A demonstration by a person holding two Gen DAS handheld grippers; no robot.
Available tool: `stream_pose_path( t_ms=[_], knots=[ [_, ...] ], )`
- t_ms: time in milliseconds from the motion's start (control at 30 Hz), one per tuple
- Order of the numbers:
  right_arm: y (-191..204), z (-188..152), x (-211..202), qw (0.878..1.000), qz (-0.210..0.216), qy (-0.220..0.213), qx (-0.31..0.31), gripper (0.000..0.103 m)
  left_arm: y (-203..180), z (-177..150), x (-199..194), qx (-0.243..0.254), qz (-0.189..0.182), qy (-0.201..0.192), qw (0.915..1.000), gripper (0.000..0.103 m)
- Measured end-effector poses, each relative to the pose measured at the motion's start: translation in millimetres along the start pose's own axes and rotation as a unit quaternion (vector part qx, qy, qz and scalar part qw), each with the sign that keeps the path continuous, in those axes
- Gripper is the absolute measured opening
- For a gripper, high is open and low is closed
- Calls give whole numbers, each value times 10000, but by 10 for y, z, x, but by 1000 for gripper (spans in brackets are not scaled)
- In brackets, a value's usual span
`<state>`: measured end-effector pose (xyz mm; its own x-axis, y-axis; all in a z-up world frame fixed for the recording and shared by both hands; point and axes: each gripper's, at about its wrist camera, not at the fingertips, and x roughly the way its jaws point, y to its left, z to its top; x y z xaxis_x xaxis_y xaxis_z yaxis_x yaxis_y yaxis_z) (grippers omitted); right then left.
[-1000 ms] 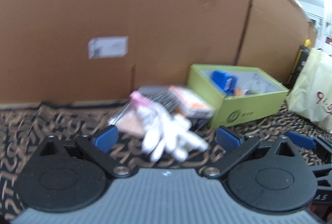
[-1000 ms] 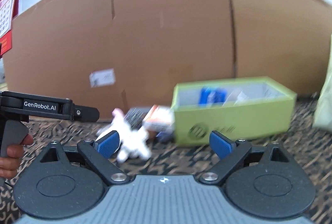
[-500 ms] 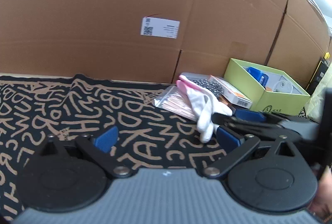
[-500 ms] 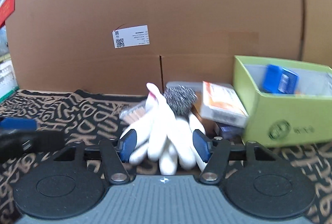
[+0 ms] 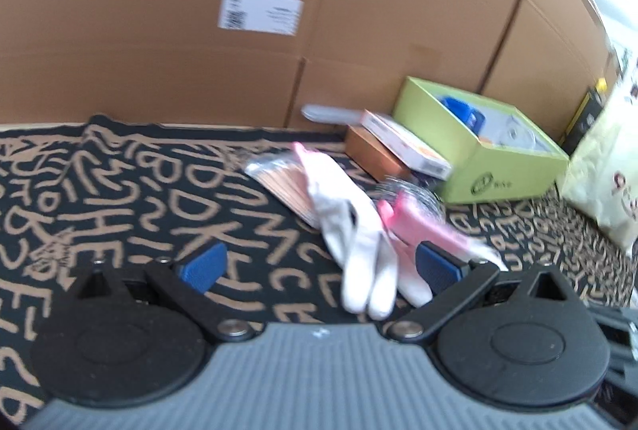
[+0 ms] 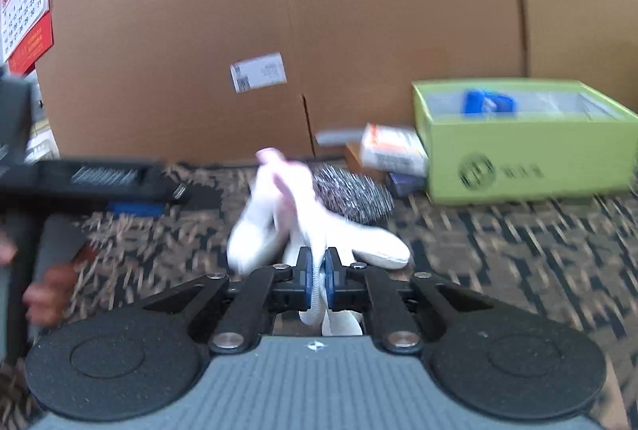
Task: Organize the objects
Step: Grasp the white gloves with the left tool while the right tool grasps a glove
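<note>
A pair of white gloves with pink cuffs (image 5: 351, 222) lies on the black mat with tan letters (image 5: 119, 199). In the right wrist view my right gripper (image 6: 317, 274) is shut on a fold of the white glove (image 6: 271, 226), which bunches up in front of its blue pads. A steel wool scourer (image 6: 351, 199) sits just behind the gloves. My left gripper (image 5: 319, 266) is open just above the mat, with the glove fingertips lying near its right pad and not touching it. The green box (image 5: 498, 167) stands at the right and holds a blue item.
A cardboard wall (image 5: 319, 31) closes the back. An orange-white carton (image 5: 406, 147) and a clear packet of thin sticks (image 5: 279, 179) lie beside the gloves. A pale bag (image 5: 606, 175) stands at the far right. A hand holding the other gripper (image 6: 107, 179) fills the left of the right wrist view.
My right gripper went from wide open to shut on the glove and drew it up off the pile. The left gripper sank a little and stayed open.
</note>
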<state>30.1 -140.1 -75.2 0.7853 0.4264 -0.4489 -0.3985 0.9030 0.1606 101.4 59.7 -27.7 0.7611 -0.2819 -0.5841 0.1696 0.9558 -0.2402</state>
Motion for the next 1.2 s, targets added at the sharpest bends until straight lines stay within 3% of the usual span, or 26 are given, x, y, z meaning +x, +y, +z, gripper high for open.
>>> stream_pose_path(
  t_ms=[167,233,267,300,333,367,433,500,533,567,600,700,833,867,967,1067,1200],
  knots=[
    [-29,-220,-176,9992,-39,384,-84,10,-154,62,179,199,-11,23,9998,103],
    [-15,-195,-207,9992,-11,353,-194,18,-164,142,267,165,16,-17,9999,103],
    [-20,-176,-216,9994,20,291,-197,37,-164,188,327,137,75,-35,9999,103],
    [-29,-156,-218,9996,63,204,-178,66,-154,229,391,115,142,-39,9998,102],
    [-37,-129,-214,9997,93,120,-170,77,-155,262,460,118,181,-6,9998,100],
    [-41,-112,-205,9998,93,19,-198,82,-153,284,535,142,195,70,9997,94],
    [-25,-61,-131,9991,76,-89,-419,82,-154,305,676,199,194,297,9992,79],
    [-14,-34,-31,9980,-74,15,-630,82,-149,287,744,289,114,520,9982,47],
    [-12,-28,22,9973,-107,85,-718,82,-134,262,750,316,24,606,9977,38],
    [-15,-23,59,9969,-89,138,-772,82,-109,235,736,309,-74,698,9971,19],
    [-23,-22,78,9968,-68,181,-782,82,-75,216,707,278,-211,786,9963,10],
    [-48,-21,81,9970,61,280,-719,82,45,163,511,254,-722,998,9921,8],
    [-95,-3,39,9964,187,261,-783,82,180,17,67,671,-905,1079,9878,10],
    [-92,4,45,9962,221,264,-798,82,228,-14,-32,674,-928,1105,9872,14],
    [-114,60,91,9945,470,400,-844,82,321,-89,-187,568,-843,1066,9891,44],
    [-103,82,196,9924,701,609,-803,82,295,-131,-144,611,-536,978,9919,60],
    [-22,43,242,9911,671,728,-885,80,271,-126,-17,448,-541,956,9929,63]
  ],
)
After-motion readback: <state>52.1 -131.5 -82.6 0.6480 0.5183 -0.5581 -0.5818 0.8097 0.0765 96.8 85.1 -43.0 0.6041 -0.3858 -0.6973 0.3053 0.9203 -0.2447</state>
